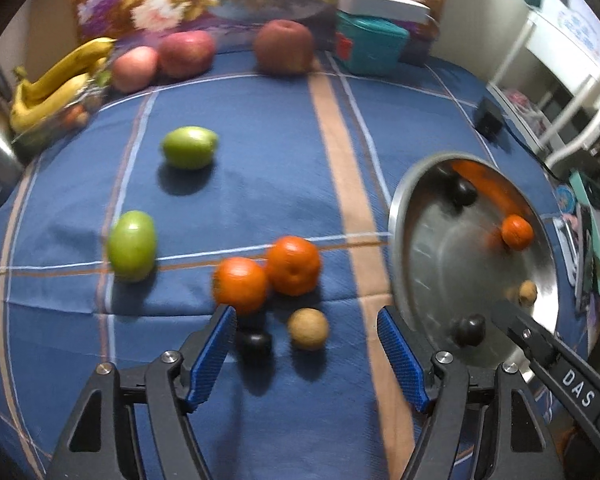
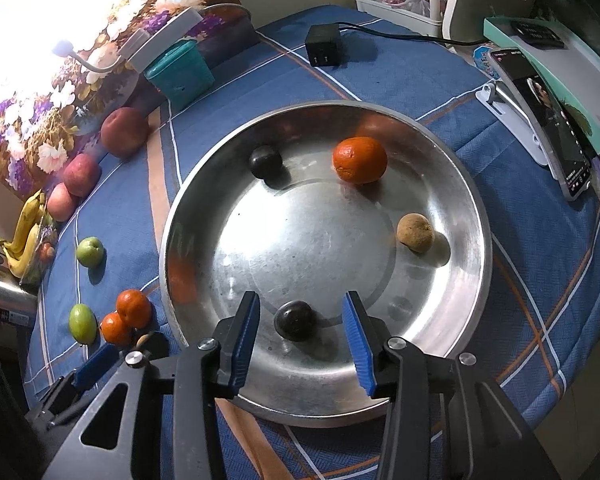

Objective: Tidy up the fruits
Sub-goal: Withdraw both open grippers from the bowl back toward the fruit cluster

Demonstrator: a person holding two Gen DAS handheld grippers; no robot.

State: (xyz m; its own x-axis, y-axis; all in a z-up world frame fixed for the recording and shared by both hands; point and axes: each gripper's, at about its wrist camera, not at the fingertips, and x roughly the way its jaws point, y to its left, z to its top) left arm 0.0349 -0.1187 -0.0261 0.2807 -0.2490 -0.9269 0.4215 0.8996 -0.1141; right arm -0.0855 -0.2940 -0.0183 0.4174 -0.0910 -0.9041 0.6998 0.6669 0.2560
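Note:
My left gripper (image 1: 306, 316) is open and points down at the blue cloth. A small dark fruit (image 1: 254, 344) and a brown round fruit (image 1: 308, 328) lie between its fingers, untouched. Two tangerines (image 1: 240, 284) (image 1: 294, 266) sit just beyond, and two green fruits (image 1: 132, 246) (image 1: 190, 147) lie further left. My right gripper (image 2: 302, 300) is open over the metal bowl (image 2: 476, 216). A dark fruit (image 2: 295, 320) rests on the bowl floor between its pads, clear of both. The bowl also holds a tangerine (image 2: 359, 159), another dark fruit (image 2: 265, 161) and a brown fruit (image 2: 415, 232).
Three apples (image 1: 186, 53) line the back edge beside bananas (image 1: 56, 84) at the left. A teal box (image 1: 368, 40) and a floral picture stand behind. A black adapter (image 2: 323, 46) with its cable and a phone on a stand (image 2: 548, 120) sit right of the bowl.

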